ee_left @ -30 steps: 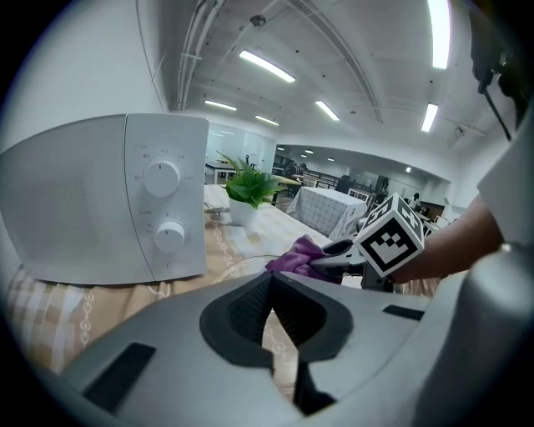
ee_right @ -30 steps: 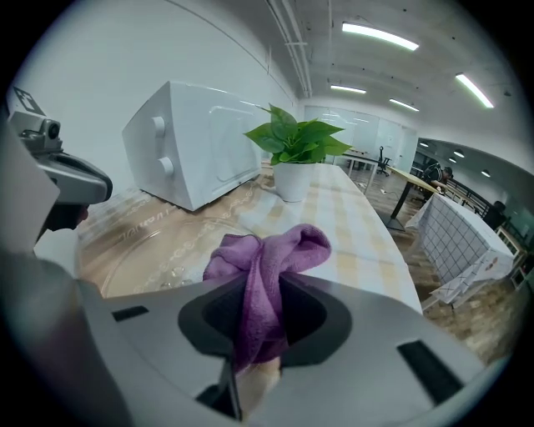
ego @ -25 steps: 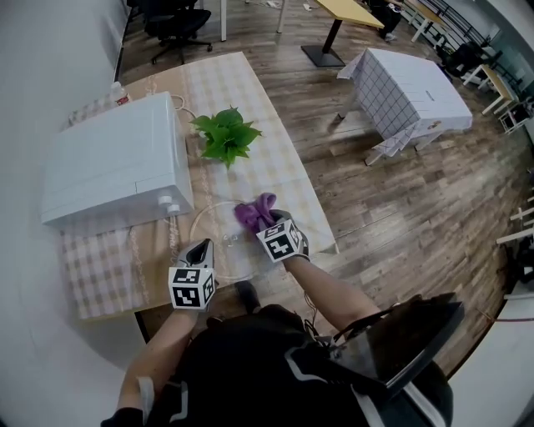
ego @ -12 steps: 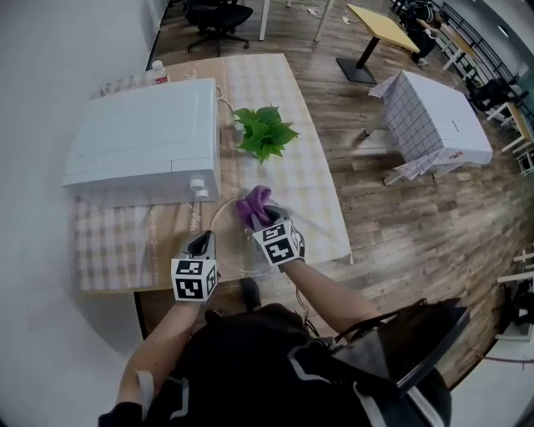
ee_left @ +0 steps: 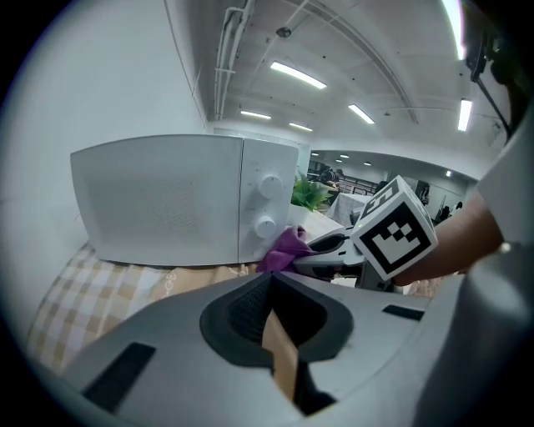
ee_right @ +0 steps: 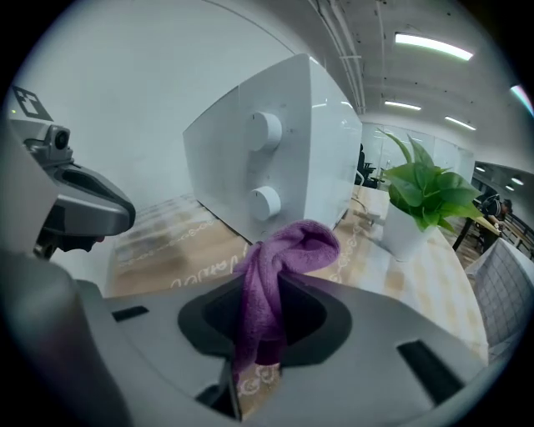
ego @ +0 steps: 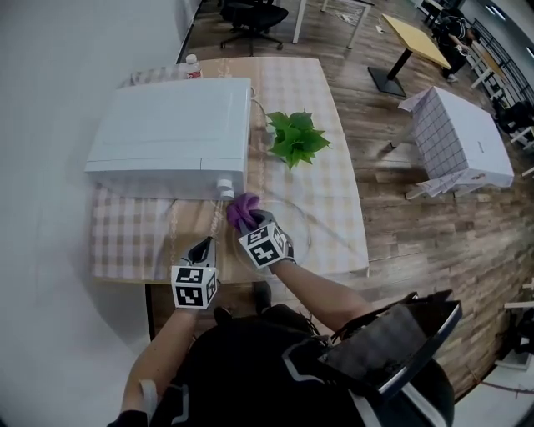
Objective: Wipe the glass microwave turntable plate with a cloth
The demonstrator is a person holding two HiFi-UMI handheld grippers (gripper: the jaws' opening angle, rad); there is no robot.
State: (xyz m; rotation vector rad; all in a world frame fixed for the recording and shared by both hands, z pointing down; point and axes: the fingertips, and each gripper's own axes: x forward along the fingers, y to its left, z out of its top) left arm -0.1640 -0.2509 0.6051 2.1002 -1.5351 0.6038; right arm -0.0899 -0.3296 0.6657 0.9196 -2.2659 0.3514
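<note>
Fingers (ee_right: pixel 167 342) of right gripper (ego: pixel 253 223) clamped on purple cloth (ego: pixel 240 208), over glass plate (ego: pixel 302 238) beside microwave (ego: pixel 175 138), left gripper (ego: pixel 205 247) fingers pressed together, nothing seen between.

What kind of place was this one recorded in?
Probably an open office or lab, not a home kitchen: the microwave sits on a clothed table, with an office chair and a desk on wood flooring beyond.
</note>
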